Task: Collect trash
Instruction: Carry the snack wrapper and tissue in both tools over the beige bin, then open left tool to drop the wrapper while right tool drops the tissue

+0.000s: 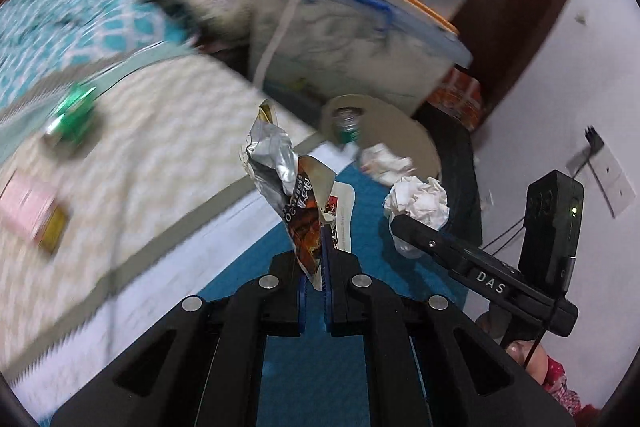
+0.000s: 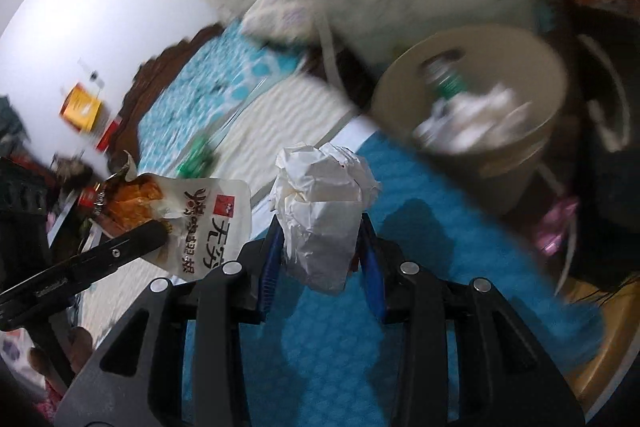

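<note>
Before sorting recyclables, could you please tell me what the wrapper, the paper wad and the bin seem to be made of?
Wrapper: probably metallised plastic film, with a shiny silver creased inside and a printed outside.
Wad: white paper, matte, sharply crumpled.
Bin: smooth matte beige, likely plastic; blur leaves it open.

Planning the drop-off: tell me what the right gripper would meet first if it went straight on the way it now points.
Holding the crumpled paper ball, the right gripper points over the blue mat towards the beige bin. It would probably meet the bin's near rim first, though blur leaves depth unclear.
</note>
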Motion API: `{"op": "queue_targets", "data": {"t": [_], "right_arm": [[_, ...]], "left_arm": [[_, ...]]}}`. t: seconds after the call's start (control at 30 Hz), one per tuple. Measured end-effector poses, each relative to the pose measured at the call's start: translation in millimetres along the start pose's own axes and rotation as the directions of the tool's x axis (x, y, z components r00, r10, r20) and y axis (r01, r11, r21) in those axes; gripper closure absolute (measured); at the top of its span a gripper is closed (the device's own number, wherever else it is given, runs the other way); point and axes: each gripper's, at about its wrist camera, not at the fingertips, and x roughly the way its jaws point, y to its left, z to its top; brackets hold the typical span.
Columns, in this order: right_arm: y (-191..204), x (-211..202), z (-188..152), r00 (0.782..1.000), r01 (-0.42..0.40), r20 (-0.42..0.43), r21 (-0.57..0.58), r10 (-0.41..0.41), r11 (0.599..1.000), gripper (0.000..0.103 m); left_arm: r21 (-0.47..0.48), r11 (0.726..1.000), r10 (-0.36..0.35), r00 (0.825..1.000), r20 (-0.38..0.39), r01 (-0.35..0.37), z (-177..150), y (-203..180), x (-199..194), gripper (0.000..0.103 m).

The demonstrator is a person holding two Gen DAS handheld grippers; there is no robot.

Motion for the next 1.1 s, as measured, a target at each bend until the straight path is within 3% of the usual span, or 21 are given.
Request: {"op": "queue_targets", "data": {"t": [0.13, 0.37, 0.43, 0.47, 0.5, 0.57, 0.6, 0.63, 0.67, 0.77, 1.1], "right_arm": [[-47.5, -9.7, 40.3, 0.996, 0.058, 0.066, 0.056, -0.062, 0.997, 0.064], [-89.2, 7.2, 90.4, 0.989, 0.123, 0.072, 0.065, -0.127, 0.990, 0.061], [-100.6, 20.5, 101.9, 0.988, 0.138, 0.058, 0.062, -0.142, 0.988, 0.056], [-106.0, 28.3, 108.0, 0.989, 0.140, 0.042, 0.066, -0.143, 0.988, 0.046], [-108.9, 31.3, 109.6, 0.989, 0.142, 0.035, 0.069, -0.145, 0.987, 0.029], [-116.0, 37.6, 114.5, 0.984, 0.170, 0.035, 0.087, -0.174, 0.982, 0.024], [-119.0, 36.8, 115.5, 0.983, 0.175, 0.043, 0.097, -0.179, 0.980, 0.024], [-121.0, 34.2, 115.7, 0.984, 0.165, 0.052, 0.114, -0.172, 0.980, 0.024], [-121.2, 30.2, 114.7, 0.984, 0.155, 0.064, 0.126, -0.164, 0.980, 0.024], [-116.9, 14.8, 106.8, 0.982, 0.134, 0.113, 0.137, -0.150, 0.981, 0.024], [-77.1, -14.7, 34.7, 0.994, 0.024, 0.099, 0.192, -0.043, 0.981, 0.024]], "left_arm": [[0.076, 0.997, -0.022, 0.999, -0.034, 0.025, 39.6, -35.7, 46.1, 0.098], [0.164, 0.986, -0.002, 0.995, -0.103, 0.019, 82.6, -76.5, 130.5, 0.098], [0.168, 0.986, 0.005, 0.992, -0.126, 0.016, 90.8, -79.8, 150.9, 0.097], [0.171, 0.985, 0.009, 0.990, -0.138, 0.015, 94.5, -82.0, 161.5, 0.097], [0.176, 0.984, 0.015, 0.989, -0.147, 0.011, 97.4, -83.4, 169.8, 0.095], [0.189, 0.982, 0.056, 0.985, -0.165, -0.025, 102.6, -84.1, 187.1, 0.085], [0.185, 0.982, 0.065, 0.983, -0.169, -0.033, 105.8, -83.4, 192.1, 0.074], [0.173, 0.984, 0.062, 0.983, -0.171, -0.032, 107.4, -79.9, 193.5, 0.065], [0.162, 0.986, 0.060, 0.985, -0.161, -0.033, 107.9, -76.0, 191.6, 0.063], [0.157, 0.987, 0.063, 0.989, -0.133, -0.042, 104.5, -69.3, 180.5, 0.063], [0.148, 0.987, 0.075, 0.997, -0.032, -0.069, 55.6, -51.3, 104.1, 0.054]]}}
